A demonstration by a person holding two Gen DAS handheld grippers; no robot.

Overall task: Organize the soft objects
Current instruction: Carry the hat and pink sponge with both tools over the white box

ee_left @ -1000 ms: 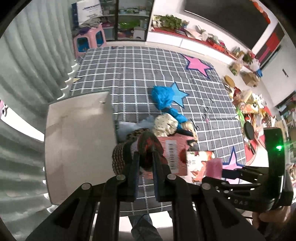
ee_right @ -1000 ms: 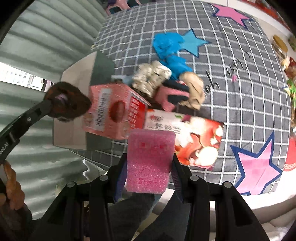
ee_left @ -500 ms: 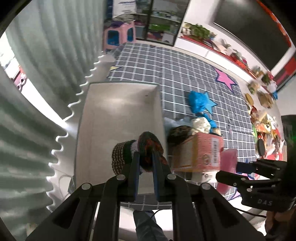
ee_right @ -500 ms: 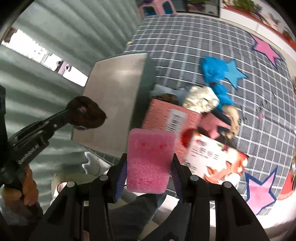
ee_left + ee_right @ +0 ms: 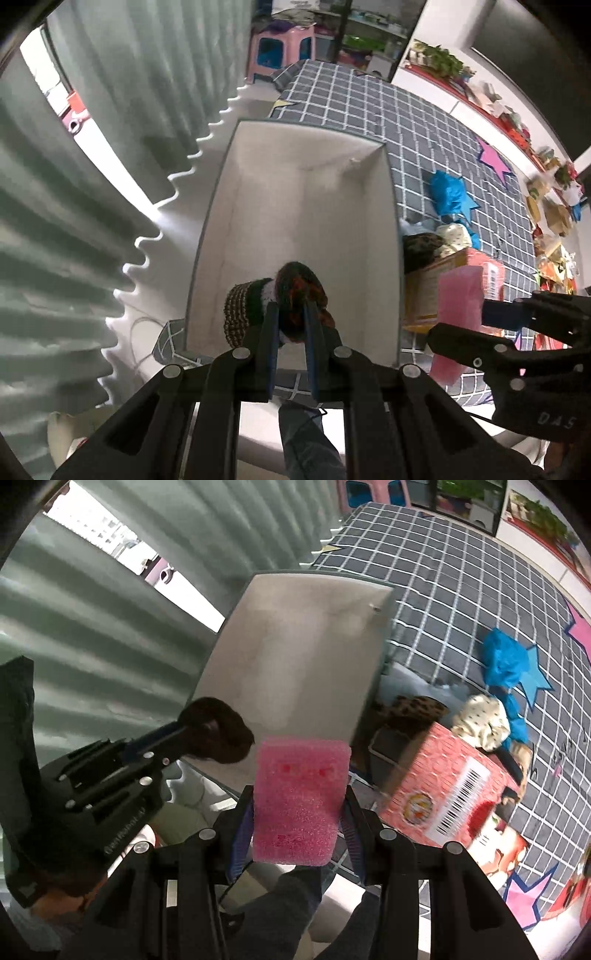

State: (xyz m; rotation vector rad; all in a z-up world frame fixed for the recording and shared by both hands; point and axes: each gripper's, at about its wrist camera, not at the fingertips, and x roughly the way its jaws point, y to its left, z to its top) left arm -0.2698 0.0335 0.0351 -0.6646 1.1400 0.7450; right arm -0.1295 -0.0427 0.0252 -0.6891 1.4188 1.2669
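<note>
My left gripper (image 5: 290, 314) is shut on a dark knitted sock bundle (image 5: 295, 291) with red, green and yellow stripes, held over the near end of an open white storage box (image 5: 306, 206). My right gripper (image 5: 299, 801) is shut on a pink foam sponge (image 5: 299, 797), held beside the box's near right corner; the sponge also shows in the left wrist view (image 5: 456, 306). In the right wrist view the left gripper (image 5: 192, 738) holds the bundle (image 5: 218, 734) over the box (image 5: 295, 657). The box looks bare inside.
Right of the box on the grey checked mat (image 5: 424, 122) lie a red carton (image 5: 454, 790), a leopard-print item (image 5: 413, 709), a cream spotted cloth (image 5: 480, 720) and a blue bag (image 5: 506, 661). A grey-green curtain (image 5: 110, 147) hangs on the left. A pink stool (image 5: 280, 51) stands at the back.
Both grippers have moved left from the pile toward the box, carrying the sock bundle and the sponge. The bundle now hangs over the box's inside.
</note>
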